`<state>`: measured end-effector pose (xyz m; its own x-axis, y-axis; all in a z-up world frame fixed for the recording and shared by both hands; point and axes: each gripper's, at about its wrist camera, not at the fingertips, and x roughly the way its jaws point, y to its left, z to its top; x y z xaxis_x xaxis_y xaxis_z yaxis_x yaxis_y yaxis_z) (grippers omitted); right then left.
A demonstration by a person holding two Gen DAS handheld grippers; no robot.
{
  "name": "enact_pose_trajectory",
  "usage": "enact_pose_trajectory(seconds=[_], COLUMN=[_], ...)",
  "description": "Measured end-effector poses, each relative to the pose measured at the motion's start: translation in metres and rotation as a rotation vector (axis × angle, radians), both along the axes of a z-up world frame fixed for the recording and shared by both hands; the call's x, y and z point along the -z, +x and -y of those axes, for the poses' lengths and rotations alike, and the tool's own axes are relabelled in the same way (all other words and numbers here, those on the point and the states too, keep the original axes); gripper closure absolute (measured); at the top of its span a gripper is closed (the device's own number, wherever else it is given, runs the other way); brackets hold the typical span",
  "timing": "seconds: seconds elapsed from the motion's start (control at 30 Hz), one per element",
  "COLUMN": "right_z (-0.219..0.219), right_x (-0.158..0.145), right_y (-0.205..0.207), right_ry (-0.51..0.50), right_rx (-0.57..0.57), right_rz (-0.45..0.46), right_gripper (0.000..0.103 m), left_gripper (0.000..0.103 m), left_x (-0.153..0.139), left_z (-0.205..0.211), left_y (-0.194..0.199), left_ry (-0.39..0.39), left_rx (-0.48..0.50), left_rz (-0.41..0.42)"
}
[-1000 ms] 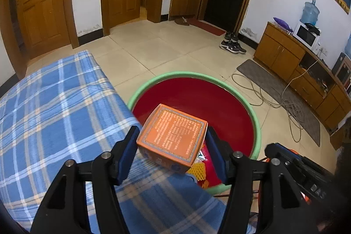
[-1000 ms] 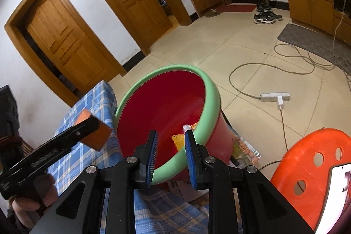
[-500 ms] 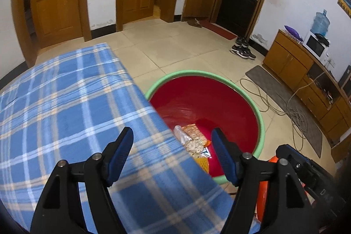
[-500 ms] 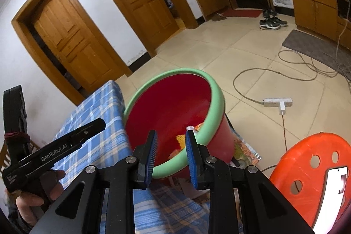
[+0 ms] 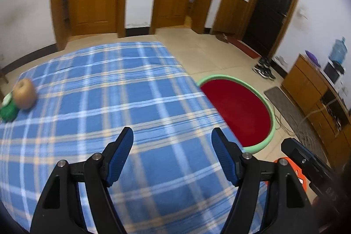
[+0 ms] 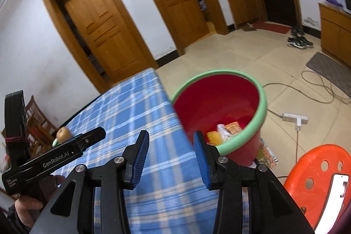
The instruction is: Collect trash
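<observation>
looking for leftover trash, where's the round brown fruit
In the left wrist view, the round brown fruit sits at the far left of the blue plaid tablecloth, touching a green container.

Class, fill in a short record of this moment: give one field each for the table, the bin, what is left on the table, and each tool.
table: blue plaid cloth
bin: red bucket, green rim, beside table, wrappers inside
left on table: brown round fruit beside a green object, far left
left tool: open, empty, above cloth
right tool: open, empty, near bucket

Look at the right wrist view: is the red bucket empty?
No. The red bucket holds trash at its bottom, including an orange box and a yellow piece.
</observation>
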<state>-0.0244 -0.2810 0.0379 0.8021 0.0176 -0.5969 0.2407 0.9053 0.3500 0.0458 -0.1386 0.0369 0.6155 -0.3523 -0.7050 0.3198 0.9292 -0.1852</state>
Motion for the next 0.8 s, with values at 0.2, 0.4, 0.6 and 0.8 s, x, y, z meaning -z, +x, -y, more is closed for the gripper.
enact_pose_trajectory(seconds=[0.2,0.4,0.6,0.8], right_z=[-0.033,-0.061,-0.081,-0.091], right_x=[-0.005,-0.005,0.001,0.008], right_y=[-0.003,-0.006,-0.012,-0.016], right_ry=[-0.028,-0.053,-0.078,-0.093], right_rx=[-0.069,-0.112,-0.134,-0.123], right_rz=[0.012,0.027,0.04,0.048], right_gripper=[0.047,0.041,0.029,0.029], left_gripper=[0.029,0.023,0.022,0.022], left_x=[-0.004,-0.005,-0.001,0.006], left_z=[-0.04,-0.073,-0.094,-0.103], left_y=[-0.021,-0.042,-0.06,-0.074], left_ry=[0.014,0.039,0.067,0.088], left_rx=[-0.093,-0.184,-0.251,-0.274], left_rz=[0.03,0.061,0.077,0.076])
